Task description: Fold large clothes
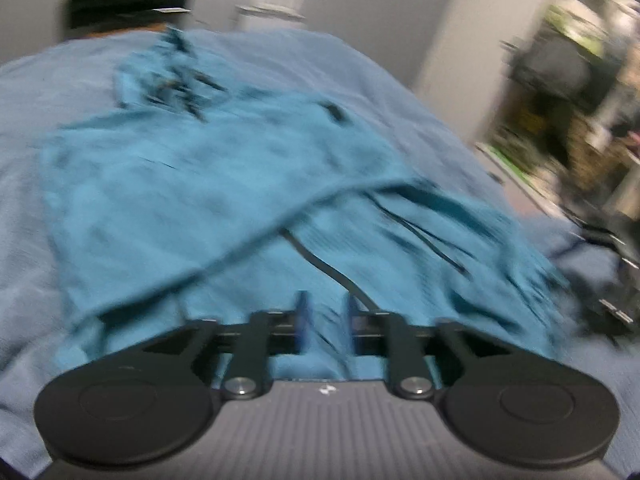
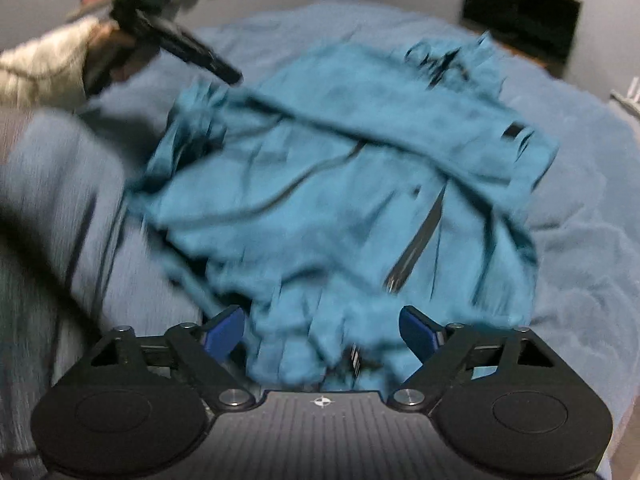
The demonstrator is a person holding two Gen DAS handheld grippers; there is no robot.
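The right gripper (image 2: 322, 330) is standing wide open, its two blue pads (image 2: 224, 330) well apart, with a bunched edge of the garment lying in the gap between them but neither pad pressing on it. The left gripper (image 1: 325, 320) is standing partly open, its pads (image 1: 303, 320) much closer together, with cloth showing in the narrow gap; the blur is making it impossible to tell whether they are touching that cloth. Both views are smeared by motion. One bed, covered with a grey-blue bedspread (image 2: 580, 208), is filling most of each picture. One large teal garment (image 2: 320, 184), a jacket by its look, is lying crumpled in the middle of the bedspread, with one sleeve folded across its body. One dark zipper line (image 2: 420, 240) is running down its front, and one small dark tab (image 2: 514, 131) is showing near its far edge. In the right wrist view, one pale padded sleeve (image 2: 40, 76) of the person is reaching in from the upper left, carrying the other black gripper above the bedspread's far side.
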